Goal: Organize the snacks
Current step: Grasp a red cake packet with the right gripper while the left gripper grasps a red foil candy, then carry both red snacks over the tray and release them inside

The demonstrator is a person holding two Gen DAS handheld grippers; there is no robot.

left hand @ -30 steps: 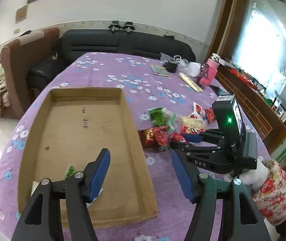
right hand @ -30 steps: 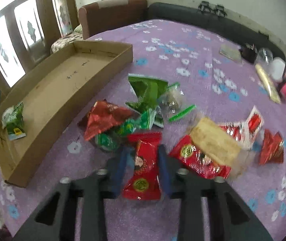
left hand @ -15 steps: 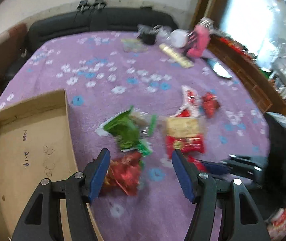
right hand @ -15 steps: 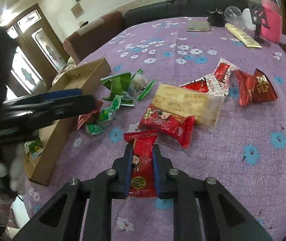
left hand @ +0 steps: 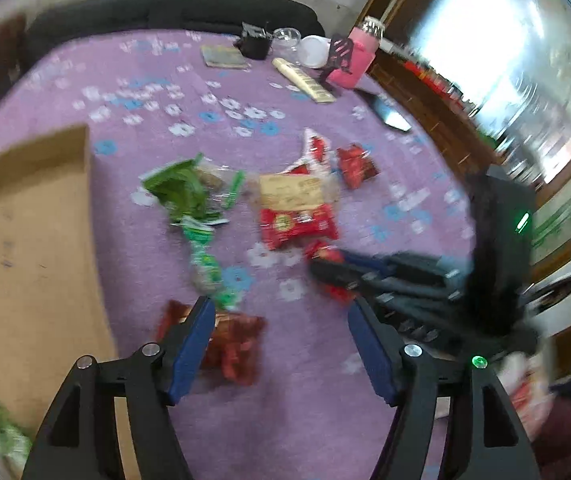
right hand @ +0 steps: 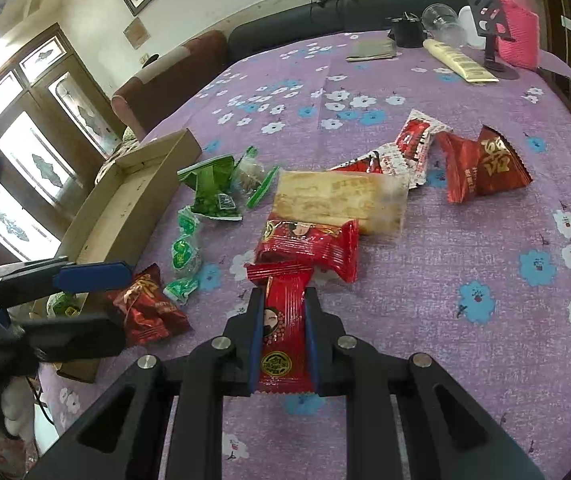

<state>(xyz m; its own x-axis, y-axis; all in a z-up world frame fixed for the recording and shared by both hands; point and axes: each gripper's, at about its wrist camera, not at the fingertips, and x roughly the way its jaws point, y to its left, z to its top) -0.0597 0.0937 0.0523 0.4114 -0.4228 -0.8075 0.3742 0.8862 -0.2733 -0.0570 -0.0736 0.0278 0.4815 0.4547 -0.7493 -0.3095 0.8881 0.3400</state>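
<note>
On the purple cloth: your snacks lie scattered beside the cardboard tray [right hand: 133, 200].
Right gripper [right hand: 283, 334]: you have it clamped on a red snack packet [right hand: 279, 332] (lengthwise between the pads).
Left gripper [left hand: 281, 344]: your jaws gape wide, hovering by a dark red pouch [right hand: 147, 306].

right gripper [right hand: 283, 332] clamping red snack packet [right hand: 281, 320] — cardboard tray [right hand: 125, 208] left

Red snack packet [right hand: 281, 332] in gripper [right hand: 283, 312]

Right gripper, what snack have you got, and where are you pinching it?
The right gripper pinches a red snack packet across its long side edges, near its lower half.
</note>
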